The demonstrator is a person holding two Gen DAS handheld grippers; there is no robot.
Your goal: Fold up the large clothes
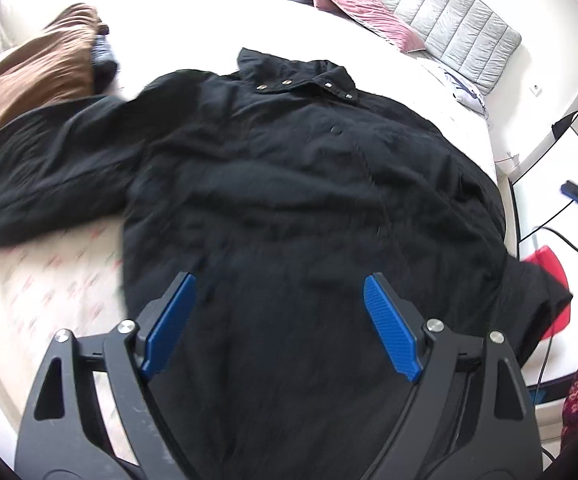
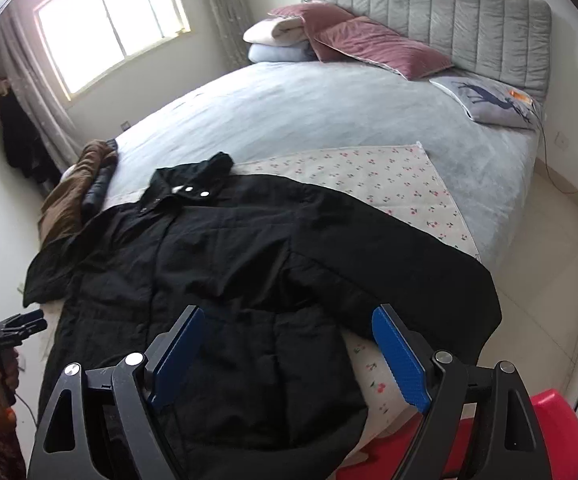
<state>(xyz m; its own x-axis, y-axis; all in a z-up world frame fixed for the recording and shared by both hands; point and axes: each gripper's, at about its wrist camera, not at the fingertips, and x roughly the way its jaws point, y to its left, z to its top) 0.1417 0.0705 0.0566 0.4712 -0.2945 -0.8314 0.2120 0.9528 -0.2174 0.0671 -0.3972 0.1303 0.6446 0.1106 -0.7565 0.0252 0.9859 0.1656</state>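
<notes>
We see the black jacket [image 2: 225, 264] spread front-up on the bed [image 2: 329, 108], directly ahead of and beneath both sets of jaws. Its hem end lies between the jaws of the left gripper [image 1: 279, 322], which stand wide apart and hold nothing. The right gripper [image 2: 287, 354] hovers likewise, jaws spread and empty, over the lower body and one sleeve, which runs to the bed's near edge. The other sleeve stretches out past the left jaws' left side. The collar, with metal snaps, points away from us. Beyond it the floral sheet [image 2: 389, 184] and bedcover lie bare up to the pink pillows [image 2: 369, 46] and the grey headboard [image 2: 449, 8]. A brown garment [image 2: 77, 188] lies at the far-left edge.
</notes>
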